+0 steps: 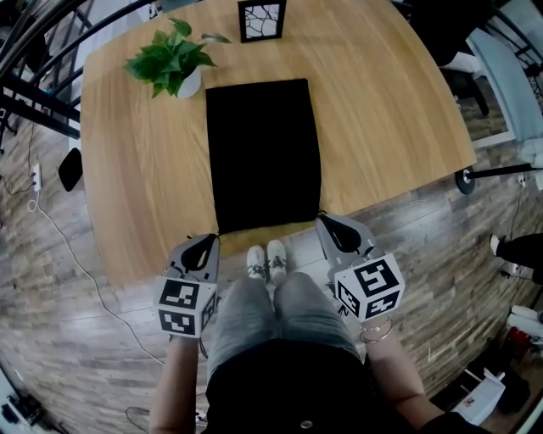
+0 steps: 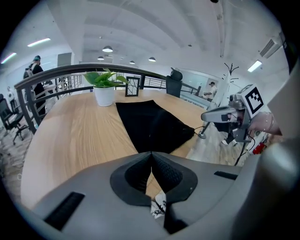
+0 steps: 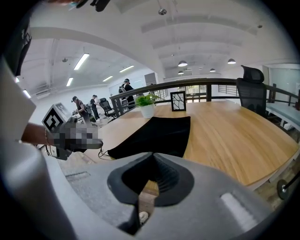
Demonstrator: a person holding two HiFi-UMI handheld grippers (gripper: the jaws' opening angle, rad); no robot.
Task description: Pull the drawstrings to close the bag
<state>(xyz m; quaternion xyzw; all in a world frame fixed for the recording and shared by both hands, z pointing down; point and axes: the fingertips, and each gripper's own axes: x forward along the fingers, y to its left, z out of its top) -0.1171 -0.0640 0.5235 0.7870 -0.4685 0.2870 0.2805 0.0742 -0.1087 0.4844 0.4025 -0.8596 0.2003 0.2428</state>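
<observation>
A black drawstring bag lies flat on the wooden table, its mouth toward the near edge. My left gripper sits at the bag's near left corner, just off the table edge, with its jaws shut. A thin black drawstring runs from that corner to its tip. My right gripper is at the near right corner, jaws shut too. The other drawstring loops from the bag up to its tip. In each gripper view the pads meet, left gripper and right gripper, and the cord between them is too thin to see.
A potted green plant stands at the bag's far left, and a small black picture frame behind the bag. The person's legs and white shoes are between the grippers. Railings, chairs and distant people surround the table.
</observation>
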